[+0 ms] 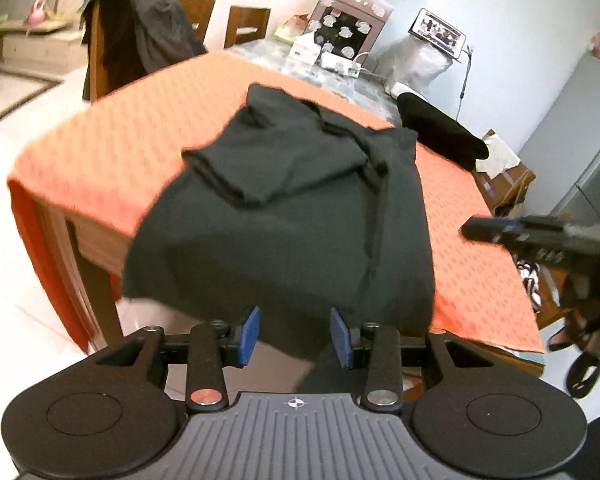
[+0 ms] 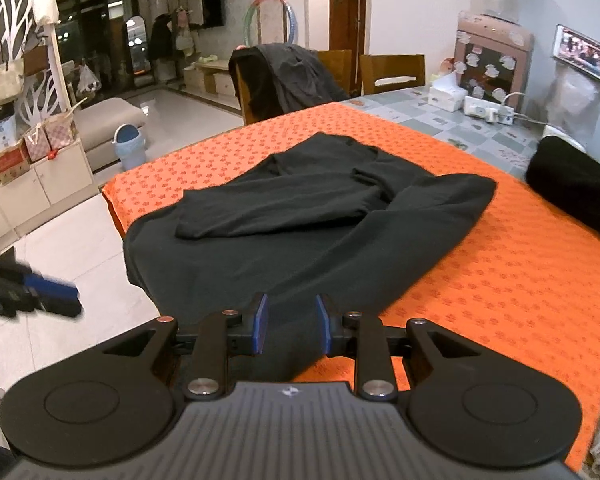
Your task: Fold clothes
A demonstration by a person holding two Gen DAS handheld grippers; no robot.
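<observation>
A black garment (image 1: 292,208) lies on the orange tablecloth (image 1: 112,136), one sleeve folded across its body, its lower hem hanging over the near table edge. It also shows in the right wrist view (image 2: 320,216). My left gripper (image 1: 295,334) is open, its blue pads either side of the hanging hem, not closed on it. My right gripper (image 2: 291,328) is open over the hem near the table edge. The right gripper also shows in the left wrist view (image 1: 540,236); the left one shows at the left of the right wrist view (image 2: 28,292).
A folded black garment (image 1: 440,132) lies at the table's far right. A chair draped with dark clothing (image 2: 284,76) stands at the far side. A tissue box and power strip (image 2: 488,112) sit on the far tiled cloth, by a water dispenser (image 2: 492,60).
</observation>
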